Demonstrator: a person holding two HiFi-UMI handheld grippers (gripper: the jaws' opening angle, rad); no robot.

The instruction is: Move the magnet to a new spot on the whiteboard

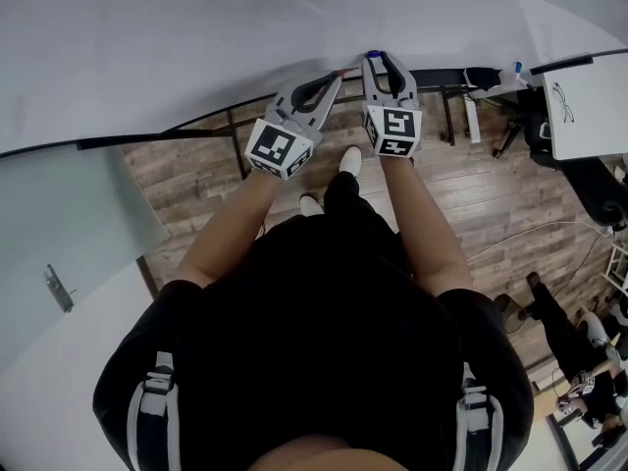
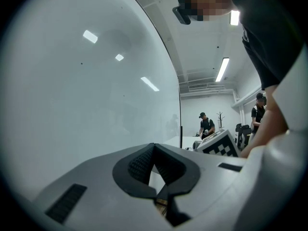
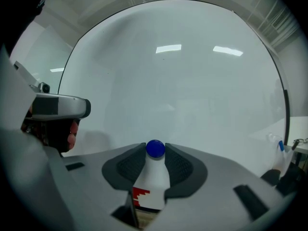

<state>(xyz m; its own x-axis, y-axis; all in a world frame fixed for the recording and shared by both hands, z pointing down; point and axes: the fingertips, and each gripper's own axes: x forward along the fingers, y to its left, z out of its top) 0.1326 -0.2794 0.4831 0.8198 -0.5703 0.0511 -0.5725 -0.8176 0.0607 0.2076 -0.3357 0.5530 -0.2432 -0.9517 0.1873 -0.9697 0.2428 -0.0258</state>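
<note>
1. The step in hand looks like the pick-up. The right hand-held gripper point(image 3: 155, 147) points almost level at the large white whiteboard point(image 3: 183, 90). The small blue round magnet point(image 3: 155, 149) sits on the board exactly between its jaw tips.
2. Those jaws stand fairly wide, about as wide as the magnet. The ribbed pads point(image 3: 133, 165) appear to meet its rim on both sides, so I read this as a grip on the magnet. How firm it is cannot be told.
3. The left hand-held gripper point(image 2: 154, 147) hangs just beside the right one, on its left, also near the board. Its jaws are together at the tips with nothing between them, and it seems to have no part in this step.
4. The magnet appears flat against the board, so the move itself is probably not yet made.
5. The next move calls for a sure pinch, because only the very tips reach the rim.
6. After that, pull straight back off the board rather than drag sideways. Carry the magnet to a bare stretch away from the jaws' present spot, press it flat and open up.
</note>
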